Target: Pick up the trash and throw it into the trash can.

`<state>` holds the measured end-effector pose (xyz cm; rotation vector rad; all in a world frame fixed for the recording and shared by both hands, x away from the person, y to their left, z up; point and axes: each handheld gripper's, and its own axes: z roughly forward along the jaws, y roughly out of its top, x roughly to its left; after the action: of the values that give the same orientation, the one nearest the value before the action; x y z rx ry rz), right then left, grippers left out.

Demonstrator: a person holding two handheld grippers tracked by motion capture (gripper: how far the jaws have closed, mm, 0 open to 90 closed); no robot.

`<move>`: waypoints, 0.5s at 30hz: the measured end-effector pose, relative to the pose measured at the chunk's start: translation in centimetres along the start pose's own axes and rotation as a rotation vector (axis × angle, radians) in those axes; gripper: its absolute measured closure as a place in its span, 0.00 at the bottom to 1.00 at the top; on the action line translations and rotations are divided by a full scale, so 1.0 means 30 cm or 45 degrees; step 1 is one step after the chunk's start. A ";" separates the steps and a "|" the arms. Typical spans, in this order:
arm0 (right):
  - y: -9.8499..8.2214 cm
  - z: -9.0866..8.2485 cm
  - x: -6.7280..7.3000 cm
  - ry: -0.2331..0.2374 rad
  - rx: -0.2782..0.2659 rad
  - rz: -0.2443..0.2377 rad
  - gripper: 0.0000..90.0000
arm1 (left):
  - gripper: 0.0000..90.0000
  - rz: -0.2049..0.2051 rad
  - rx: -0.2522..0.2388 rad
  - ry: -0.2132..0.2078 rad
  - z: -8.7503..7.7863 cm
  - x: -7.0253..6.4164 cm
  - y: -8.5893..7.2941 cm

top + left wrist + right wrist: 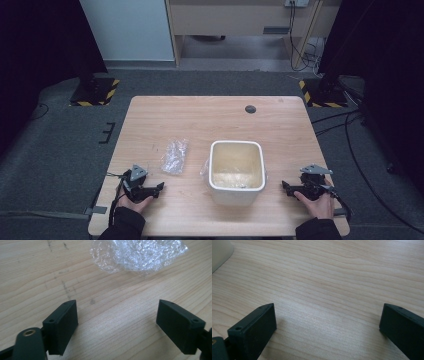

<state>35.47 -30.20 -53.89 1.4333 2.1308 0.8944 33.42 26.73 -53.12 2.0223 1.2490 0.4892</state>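
Two hand-held grippers rest on the near part of a light wooden table (210,115), one at each near corner, and much of what surrounds them is cut off or dim. We see the person only as dark sleeves and hands entering from the near edge. The left gripper (159,187) lies under the left hand (134,202); the right gripper (285,186) lies under the right hand (317,202). In the left gripper view, its two black jaws stand wide apart with bare wood between them, holding nothing. In the right gripper view the jaws are likewise spread wide over bare wood, empty.

We can read no brand, label or writing on anything; a small dark round mark (250,109) sits near the far edge of the table, and we cannot tell what it is.

Between the grippers, near the middle of the near half, stands a white square tub (235,192) with rounded corners, upright and open at the top. Its inside looks yellowish, with some pale residue and a few dark specks at the bottom; we cannot make out what these are. A corner of the tub (219,251) shows at the far left of the right gripper view.

Left of the tub, apart from it, lies a crumpled piece of clear plastic film (174,156), and in the left gripper view it lies just beyond the jaws, its far part cut off.
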 end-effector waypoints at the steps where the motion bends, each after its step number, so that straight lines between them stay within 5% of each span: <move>1: -0.001 -0.002 -0.002 -0.004 0.001 0.000 0.01 | 0.20 -0.001 -0.015 0.004 -0.008 0.003 0.002; 9: -0.005 -0.005 -0.003 -0.011 0.003 0.008 0.01 | 0.23 -0.003 -0.182 0.017 -0.079 -0.004 0.036; 15: -0.005 -0.005 -0.002 -0.012 0.003 0.008 0.01 | 0.23 -0.017 -0.253 -0.002 -0.103 -0.012 0.052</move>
<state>35.29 -30.35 -53.88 1.4436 2.1220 0.8865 32.28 27.08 -49.86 1.8465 1.1644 0.5815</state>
